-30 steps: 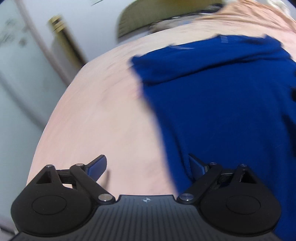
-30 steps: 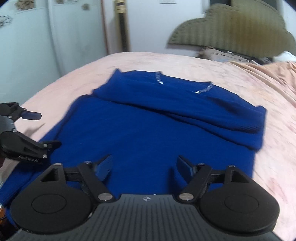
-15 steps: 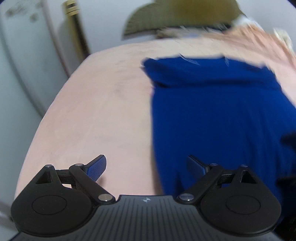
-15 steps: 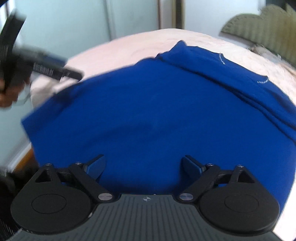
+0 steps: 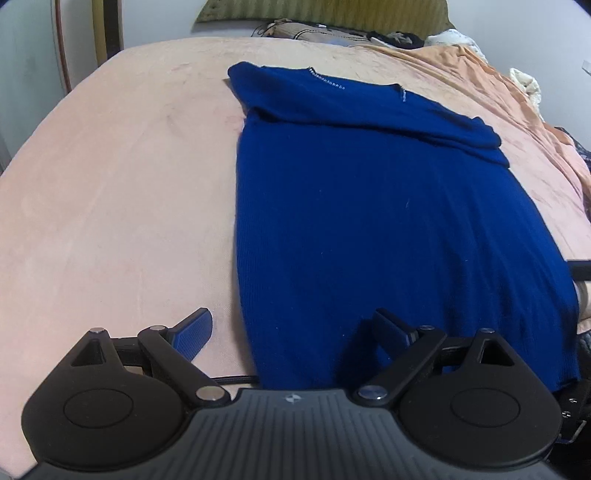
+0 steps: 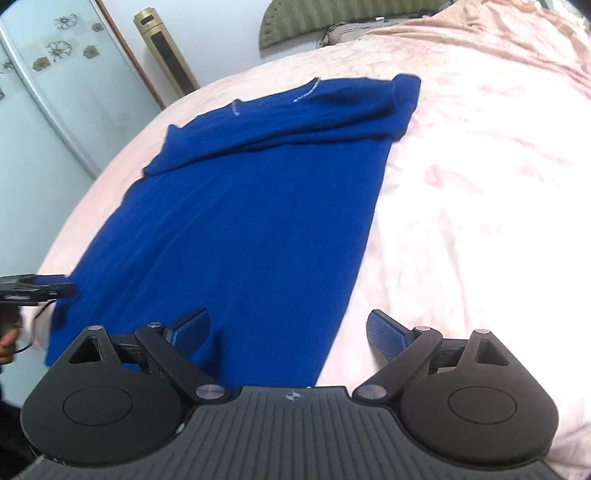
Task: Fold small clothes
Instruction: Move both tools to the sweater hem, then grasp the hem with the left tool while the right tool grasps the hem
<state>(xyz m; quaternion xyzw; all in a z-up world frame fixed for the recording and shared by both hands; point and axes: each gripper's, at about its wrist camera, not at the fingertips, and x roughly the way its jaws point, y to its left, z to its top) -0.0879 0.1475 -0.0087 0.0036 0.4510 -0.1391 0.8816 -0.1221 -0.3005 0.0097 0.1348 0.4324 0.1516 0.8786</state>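
Note:
A dark blue sweater [image 5: 388, 221] lies flat on the pink bed [image 5: 110, 221], its sleeves folded across the top near the collar [image 5: 328, 83]. My left gripper [image 5: 291, 321] is open and low over the hem's left corner, one finger over the sheet and the other over the knit. My right gripper [image 6: 288, 321] is open astride the sweater's [image 6: 240, 229] right edge near the hem, its right finger over bare sheet. Nothing is held. The left gripper [image 6: 37, 290] and a hand [image 6: 7, 341] show at the left edge of the right wrist view.
A padded headboard [image 5: 325, 14] and pillows [image 5: 314, 33] lie at the far end. A rumpled orange blanket [image 5: 517, 110] covers the bed's right side. A gold column [image 6: 166, 55] and a flowered sliding door [image 6: 55, 92] stand by the bed's left side.
My right gripper has swung from over the sweater's middle to its right edge near the hem. My left gripper has shifted and straightened at the left hem corner. The sweater has not moved.

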